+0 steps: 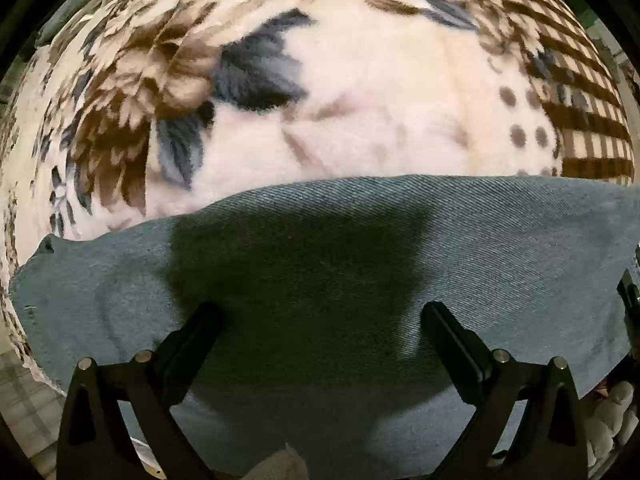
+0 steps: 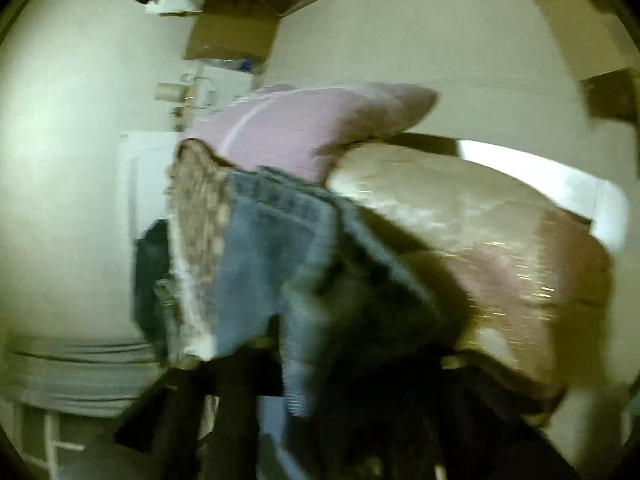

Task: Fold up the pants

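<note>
L gripper (image 1: 320, 320) spread wide, grasping nothing, over the denim pants (image 1: 320, 248) on a floral blanket (image 1: 360, 100); fold edge runs 9–3 o'clock ahead. R gripper (image 2: 256, 408): blurred, grip can't be told; denim hangs at 12 o'clock. Denim looks heavy, soft, not slippery; likely best pinched at edge. Open blanket at 12 o'clock.

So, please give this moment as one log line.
left hand-held gripper: open, over blue denim pants | right: blurred, denim draped | floral fleece blanket beneath

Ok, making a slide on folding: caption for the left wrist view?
Open left gripper poised over flat denim pants on a floral blanket.
</note>
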Motion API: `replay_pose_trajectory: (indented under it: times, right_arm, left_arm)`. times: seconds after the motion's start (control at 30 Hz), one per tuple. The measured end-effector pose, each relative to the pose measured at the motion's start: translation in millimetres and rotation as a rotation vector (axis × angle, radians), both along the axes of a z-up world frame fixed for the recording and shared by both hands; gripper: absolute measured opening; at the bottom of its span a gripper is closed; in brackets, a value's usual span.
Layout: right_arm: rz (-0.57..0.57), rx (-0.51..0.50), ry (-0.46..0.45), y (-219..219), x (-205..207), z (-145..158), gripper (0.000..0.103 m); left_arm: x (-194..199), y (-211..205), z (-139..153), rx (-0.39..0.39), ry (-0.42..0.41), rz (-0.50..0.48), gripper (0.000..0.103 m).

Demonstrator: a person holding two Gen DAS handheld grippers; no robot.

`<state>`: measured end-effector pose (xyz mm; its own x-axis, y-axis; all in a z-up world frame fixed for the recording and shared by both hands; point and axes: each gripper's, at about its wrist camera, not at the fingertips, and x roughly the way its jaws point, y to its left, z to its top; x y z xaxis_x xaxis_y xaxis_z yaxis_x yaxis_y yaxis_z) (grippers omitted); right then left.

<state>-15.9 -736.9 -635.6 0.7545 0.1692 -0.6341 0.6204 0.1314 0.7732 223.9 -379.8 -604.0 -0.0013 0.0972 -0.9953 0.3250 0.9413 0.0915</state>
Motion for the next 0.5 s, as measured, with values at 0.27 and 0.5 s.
replay_pose_trajectory:
  times: [0.27,0.5]
  right_arm:
    - [-0.034,-0.091,0.051,16.3,-7.7,43.4,0.007]
    - [0.015,-0.22,0.075,48.9,-8.6,113.5,0.007]
  left_arm:
    - [-1.7,-1.7,12.9,0.002,-0.026,-0.008,0.103]
    - [-15.8,25.0,48.6,-0.034,-0.067,0.009,0.103]
